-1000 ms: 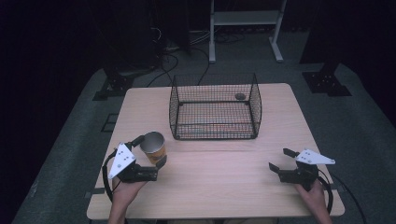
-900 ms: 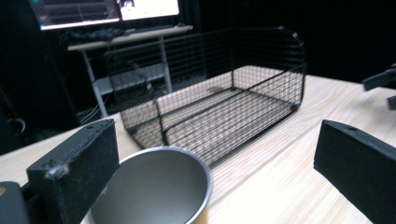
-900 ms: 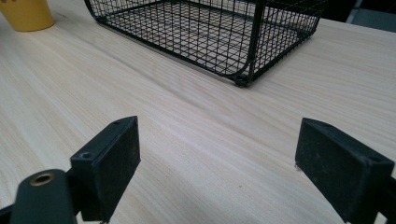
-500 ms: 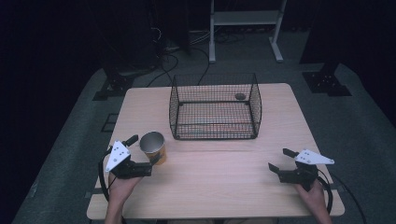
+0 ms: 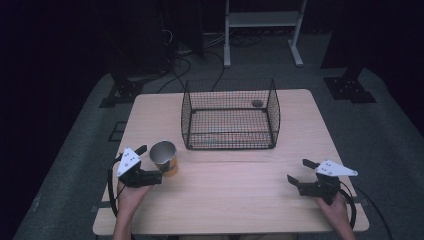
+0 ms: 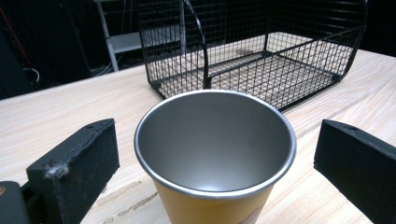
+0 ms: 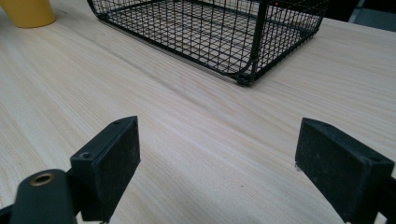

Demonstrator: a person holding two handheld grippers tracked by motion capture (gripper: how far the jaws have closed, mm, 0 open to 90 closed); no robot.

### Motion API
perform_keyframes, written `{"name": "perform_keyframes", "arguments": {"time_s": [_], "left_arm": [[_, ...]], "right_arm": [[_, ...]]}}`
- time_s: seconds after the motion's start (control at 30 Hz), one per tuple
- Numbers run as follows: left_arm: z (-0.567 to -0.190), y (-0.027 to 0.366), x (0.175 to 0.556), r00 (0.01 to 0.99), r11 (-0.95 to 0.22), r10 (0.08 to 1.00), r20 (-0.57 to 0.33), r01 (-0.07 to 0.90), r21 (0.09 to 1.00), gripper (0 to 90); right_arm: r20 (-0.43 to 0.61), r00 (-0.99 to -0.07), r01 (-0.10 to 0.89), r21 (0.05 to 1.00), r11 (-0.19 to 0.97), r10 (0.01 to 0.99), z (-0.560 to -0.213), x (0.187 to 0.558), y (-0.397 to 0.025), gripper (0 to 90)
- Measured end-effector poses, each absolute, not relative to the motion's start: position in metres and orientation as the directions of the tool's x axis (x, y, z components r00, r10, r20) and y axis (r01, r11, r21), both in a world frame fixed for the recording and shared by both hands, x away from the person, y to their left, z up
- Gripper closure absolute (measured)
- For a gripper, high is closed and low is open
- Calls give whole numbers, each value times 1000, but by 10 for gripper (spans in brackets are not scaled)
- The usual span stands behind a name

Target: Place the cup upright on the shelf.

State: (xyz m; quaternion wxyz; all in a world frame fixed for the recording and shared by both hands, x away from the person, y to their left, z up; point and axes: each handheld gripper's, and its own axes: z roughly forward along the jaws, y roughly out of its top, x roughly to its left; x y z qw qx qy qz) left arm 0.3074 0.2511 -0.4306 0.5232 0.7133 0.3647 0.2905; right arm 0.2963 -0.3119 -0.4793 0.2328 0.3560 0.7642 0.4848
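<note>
Left gripper [image 5: 150,162] has slid toward the table's near-left edge with the cup [image 5: 164,157], jaws apart either side, not touching. Centre it, then close squarely below the rim. Right gripper [image 5: 300,171] idles agape.

I see the cup [image 5: 164,156] standing on the table [image 5: 230,200], near its left front part. The basket [image 5: 230,116] sits behind the cup and to its right, in the middle of the table's far half. My left gripper [image 5: 150,162] is at the cup, one jaw on each side. My right gripper [image 5: 299,171] is well apart, at the right front. A small thing [image 5: 257,103] lies at the basket's far end, maybe inside it.
</note>
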Motion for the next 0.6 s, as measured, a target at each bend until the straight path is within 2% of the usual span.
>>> {"name": "perform_keyframes", "arguments": {"time_s": [0.6], "left_arm": [[-439,248,318,576,-213,817,18,274,938,0]], "right_arm": [[-9,-642,319,906,278,767,-479,297,-312,130]]}}
